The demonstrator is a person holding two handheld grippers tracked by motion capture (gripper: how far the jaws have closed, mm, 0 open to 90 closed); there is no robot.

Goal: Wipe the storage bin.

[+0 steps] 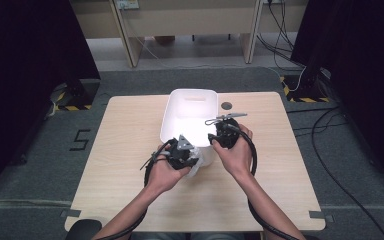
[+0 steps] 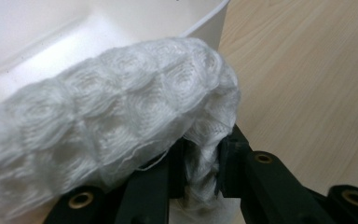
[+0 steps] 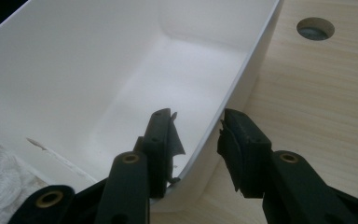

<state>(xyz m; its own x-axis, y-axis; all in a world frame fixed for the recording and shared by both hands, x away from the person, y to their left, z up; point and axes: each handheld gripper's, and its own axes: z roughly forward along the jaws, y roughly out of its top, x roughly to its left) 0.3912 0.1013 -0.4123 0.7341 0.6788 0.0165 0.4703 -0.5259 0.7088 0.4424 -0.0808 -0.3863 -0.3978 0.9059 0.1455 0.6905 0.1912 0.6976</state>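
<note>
The room is dark at both sides, with grey floor, cables lying on it and pale furniture at the back. In the middle stands a light wooden surface (image 1: 130, 150) with a small round hole (image 1: 226, 106) near its far edge.

On the left, the left tongs (image 1: 189, 159) are clamped on a white cloth (image 2: 98, 126). In the left gripper view the cloth is soft and puffy, with a bumpy pattern of little round swirls stitched all over it. It looks thin and a bit see-through, with loose threads at its edge. One bunched corner of it is squeezed tight between the two black jaws. The rest of the cloth hangs over the near edge of a white tub (image 1: 189, 117), partly inside it. In the high view, a bit of the cloth pokes out by the left hand (image 1: 166, 170), at the tub's near corner.

The white tub sits in the middle of the surface. It is smooth plastic, with rounded corners and tall walls.

On the right, the right tongs (image 1: 214, 138) are partly apart and sit over the tub's right wall, near its near corner. One jaw is inside the tub and the other outside. The inside jaw is touching the wall; the outside jaw has a gap, so I cannot tell if they are squeezing it. The right hand (image 1: 237, 152) holds them from behind.
</note>
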